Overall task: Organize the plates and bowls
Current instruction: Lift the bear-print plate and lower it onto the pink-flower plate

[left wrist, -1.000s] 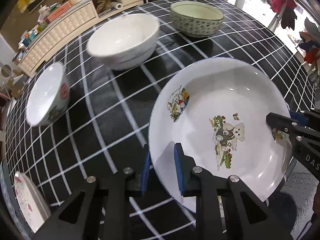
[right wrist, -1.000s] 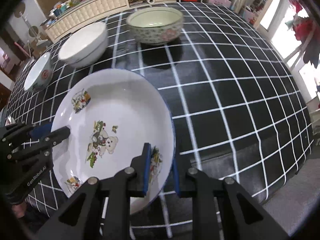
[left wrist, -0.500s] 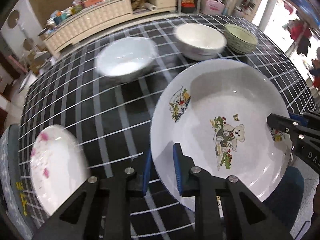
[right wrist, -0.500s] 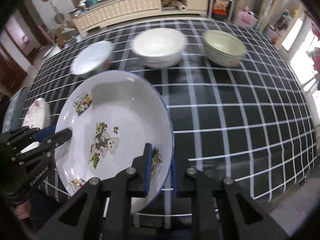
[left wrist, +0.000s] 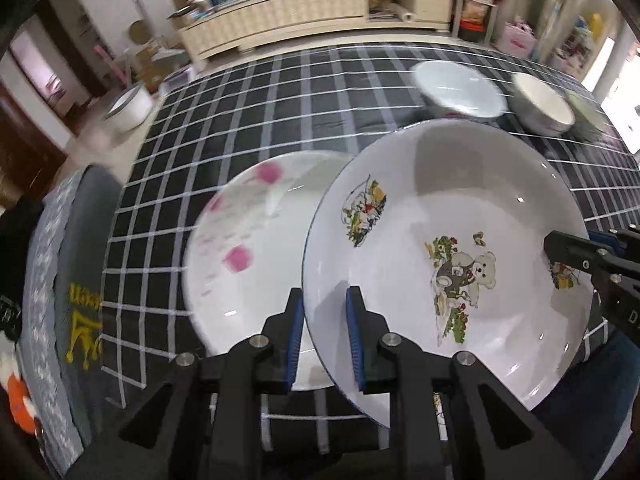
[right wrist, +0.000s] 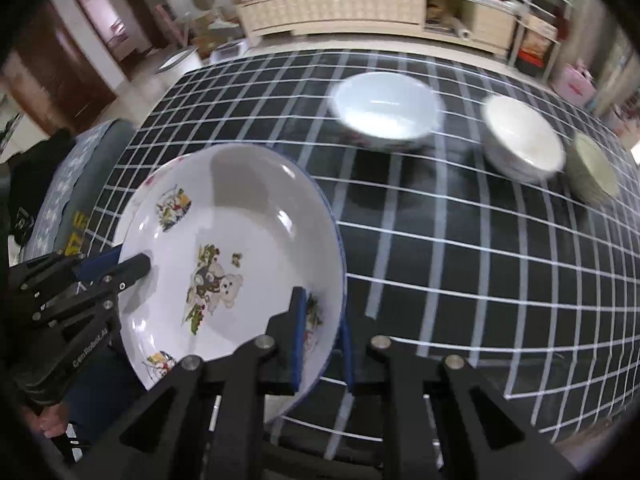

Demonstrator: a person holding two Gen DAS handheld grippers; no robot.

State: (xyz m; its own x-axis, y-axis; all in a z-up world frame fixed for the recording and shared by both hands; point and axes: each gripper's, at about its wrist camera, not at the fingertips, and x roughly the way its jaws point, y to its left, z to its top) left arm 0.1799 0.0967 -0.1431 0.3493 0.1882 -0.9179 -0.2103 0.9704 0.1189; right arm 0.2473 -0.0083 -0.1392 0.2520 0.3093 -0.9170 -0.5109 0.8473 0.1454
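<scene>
A white deep plate with a teddy-bear print (left wrist: 460,232) (right wrist: 240,248) is held off the table by both grippers. My left gripper (left wrist: 324,336) is shut on its left rim. My right gripper (right wrist: 322,334) is shut on its right rim. Just left of it and below, a white plate with pink squares (left wrist: 248,248) lies on the black checked tablecloth (left wrist: 280,92); only its rim peeks out in the right wrist view (right wrist: 134,204). Three bowls stand in a row at the far right: a white one (right wrist: 384,110), a cream one (right wrist: 522,138) and a green patterned one (right wrist: 592,168).
A grey cushioned seat with yellow lettering (left wrist: 76,280) sits at the table's left edge. A long cream cabinet (right wrist: 340,8) with clutter stands against the far wall. A white basin (left wrist: 130,104) sits on the floor beyond the table.
Both grippers have swung the bear plate to the left across the table. The pink-square plate now lies right beside and partly under it; the bowls have slid off to the right.
</scene>
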